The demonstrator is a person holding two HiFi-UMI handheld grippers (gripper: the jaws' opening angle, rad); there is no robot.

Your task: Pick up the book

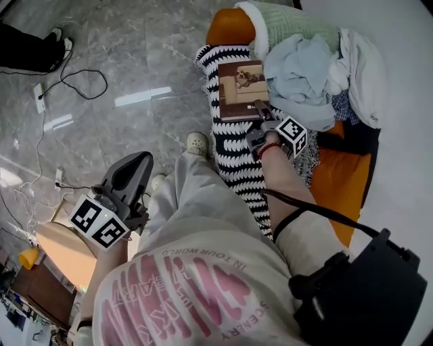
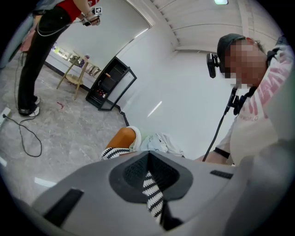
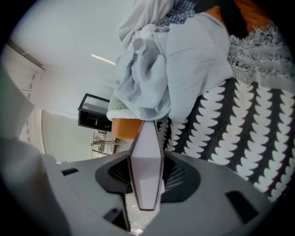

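A thin brown-covered book (image 1: 238, 88) lies on a black-and-white striped blanket (image 1: 233, 162) spread over an orange sofa. My right gripper (image 1: 261, 111) is shut on the book's near right corner. In the right gripper view the book (image 3: 146, 170) appears edge-on, pale pages between dark covers, clamped between the two grey jaws of the right gripper (image 3: 146, 182). My left gripper (image 1: 137, 165) hangs over the floor beside my knee, well left of the book, jaws together and holding nothing. In its own view the left gripper (image 2: 150, 179) shows only a thin slit between its jaws.
A heap of pale clothes (image 1: 304, 67) presses against the book's right side, with a green cushion (image 1: 284, 20) behind it. The orange sofa (image 1: 342, 182) runs along the white wall. Cables (image 1: 67, 74) cross the marble floor, where another person (image 2: 41, 50) stands. A wooden stool (image 1: 61, 250) sits at lower left.
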